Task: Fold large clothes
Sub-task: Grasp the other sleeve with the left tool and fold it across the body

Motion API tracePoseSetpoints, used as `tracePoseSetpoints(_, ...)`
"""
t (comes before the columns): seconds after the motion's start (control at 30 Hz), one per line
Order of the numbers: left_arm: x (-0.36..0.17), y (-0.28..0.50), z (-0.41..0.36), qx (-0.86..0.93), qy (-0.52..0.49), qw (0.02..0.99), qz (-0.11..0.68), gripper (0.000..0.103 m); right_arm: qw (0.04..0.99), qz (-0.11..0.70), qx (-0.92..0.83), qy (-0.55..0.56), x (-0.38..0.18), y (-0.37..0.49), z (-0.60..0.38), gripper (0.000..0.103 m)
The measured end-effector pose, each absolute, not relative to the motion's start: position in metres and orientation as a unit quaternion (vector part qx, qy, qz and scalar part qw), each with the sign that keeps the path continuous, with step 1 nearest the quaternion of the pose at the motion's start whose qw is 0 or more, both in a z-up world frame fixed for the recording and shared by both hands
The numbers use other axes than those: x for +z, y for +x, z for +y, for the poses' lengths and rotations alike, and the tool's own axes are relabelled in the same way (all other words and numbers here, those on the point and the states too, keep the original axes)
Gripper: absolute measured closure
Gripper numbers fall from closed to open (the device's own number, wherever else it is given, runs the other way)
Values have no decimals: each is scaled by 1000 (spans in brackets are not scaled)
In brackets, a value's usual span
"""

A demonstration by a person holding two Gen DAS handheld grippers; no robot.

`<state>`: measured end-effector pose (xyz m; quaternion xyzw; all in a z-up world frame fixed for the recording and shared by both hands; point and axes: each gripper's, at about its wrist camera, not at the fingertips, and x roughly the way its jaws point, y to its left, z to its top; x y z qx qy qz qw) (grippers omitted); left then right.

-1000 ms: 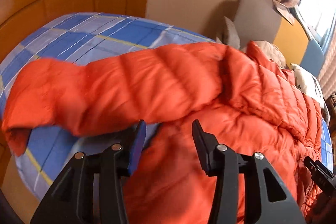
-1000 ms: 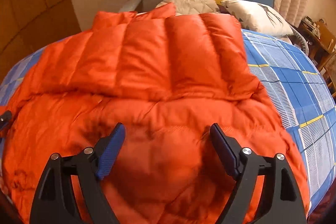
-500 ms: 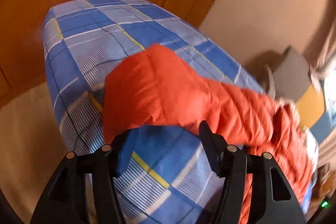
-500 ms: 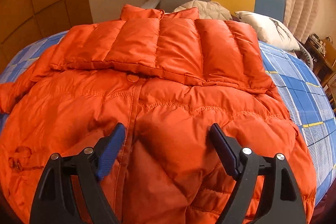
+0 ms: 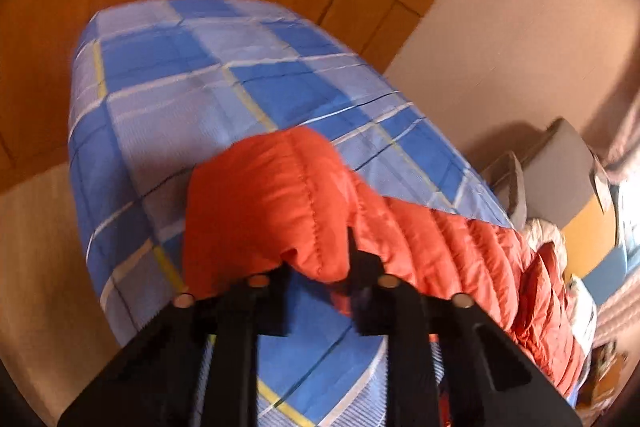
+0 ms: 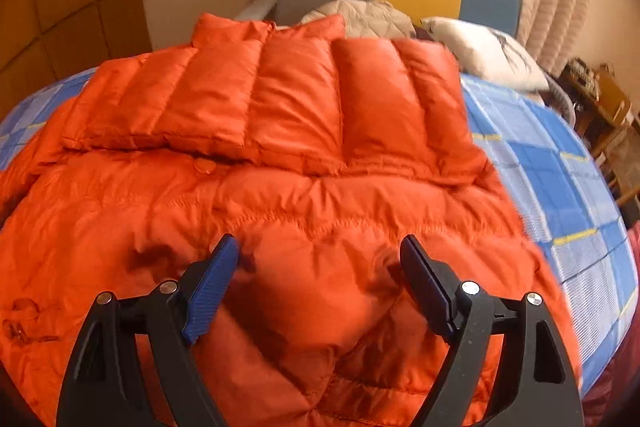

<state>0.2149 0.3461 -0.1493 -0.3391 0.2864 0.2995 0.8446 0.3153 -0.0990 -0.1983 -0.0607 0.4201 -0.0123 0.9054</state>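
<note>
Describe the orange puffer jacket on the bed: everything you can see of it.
The orange puffer jacket is quilted, shiny and padded, with stitched channels and a snap button. It lies spread on the blue checked bedspread, its hood laid flat at the far end. One sleeve stretches out sideways, its end pinched in the left tongs, which have just been closing. The right tongs hover open over the body.

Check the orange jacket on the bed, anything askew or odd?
Only the sleeve: it sticks out sideways off the orange jacket across the blue plaid bedspread, with the left tool just closing on its cuff end. No tears or spills show; the hood lies flat.
</note>
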Motion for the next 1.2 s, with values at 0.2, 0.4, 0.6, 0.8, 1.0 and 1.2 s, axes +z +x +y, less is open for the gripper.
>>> tracePoseSetpoints(0.2,-104,240,296,230,-261,899,265,92,905,419,-15,-69,-209,316,-95,18)
tracePoseSetpoints(0.4,-71,281,221,126,-195,939,256,92,905,421,-11,-61,-213,316,-99,17)
tracePoseSetpoints(0.6,-77,325,129,23,-124,947,294,92,904,425,-3,-49,-214,318,-104,17)
tracePoseSetpoints(0.8,-114,351,66,-31,-83,929,360,86,902,429,2,-46,-215,320,-106,17)
tracePoseSetpoints(1.0,-136,337,53,-55,-88,919,380,50,901,432,10,-36,-213,320,-110,17)
tracePoseSetpoints(1.2,-136,310,70,-48,-112,923,366,43,904,426,15,-22,-207,315,-111,17)
